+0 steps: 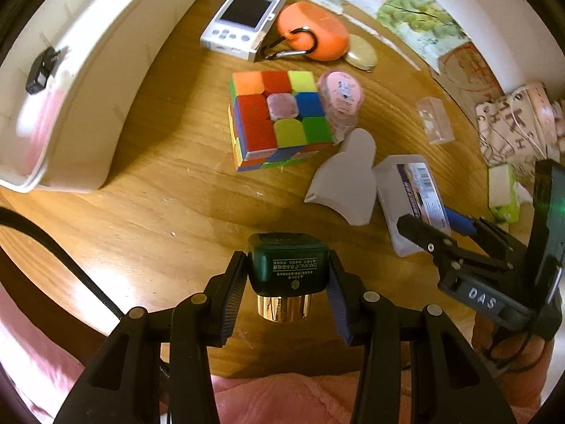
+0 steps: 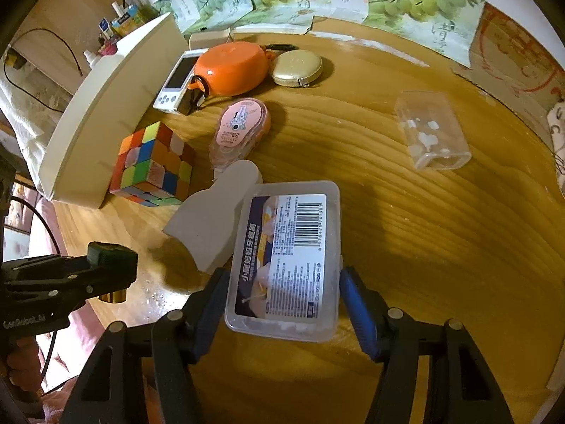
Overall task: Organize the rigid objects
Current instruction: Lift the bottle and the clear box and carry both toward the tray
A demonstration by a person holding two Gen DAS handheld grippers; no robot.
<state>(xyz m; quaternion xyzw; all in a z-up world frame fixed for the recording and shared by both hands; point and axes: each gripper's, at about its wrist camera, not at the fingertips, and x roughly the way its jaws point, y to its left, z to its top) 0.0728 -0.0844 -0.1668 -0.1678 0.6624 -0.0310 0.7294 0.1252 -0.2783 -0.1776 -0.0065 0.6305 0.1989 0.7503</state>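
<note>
I have the left gripper (image 1: pixel 287 291) clamped on a small green bottle (image 1: pixel 286 265), its fingers pressing the two flat sides so the gold cap (image 1: pixel 284 307) points back at the camera; holding it across the body keeps it from twisting. It hangs above the counter (image 1: pixel 159 212), nearer me than the puzzle cube (image 1: pixel 275 116).

The right gripper (image 2: pixel 284 300) straddles a clear plastic box (image 2: pixel 289 254) with a barcode label. Its fingers stand on either side of the box's short end, the left one close against the wall, the right one showing a thin gap, so I judge the grip not yet made. The box lies flat just right of the cube, touching a grey bottle-shaped piece (image 2: pixel 212 222).

The white tray (image 1: pixel 70 81) left of the cube looks like the destination; I judge both items are meant for it.
</note>
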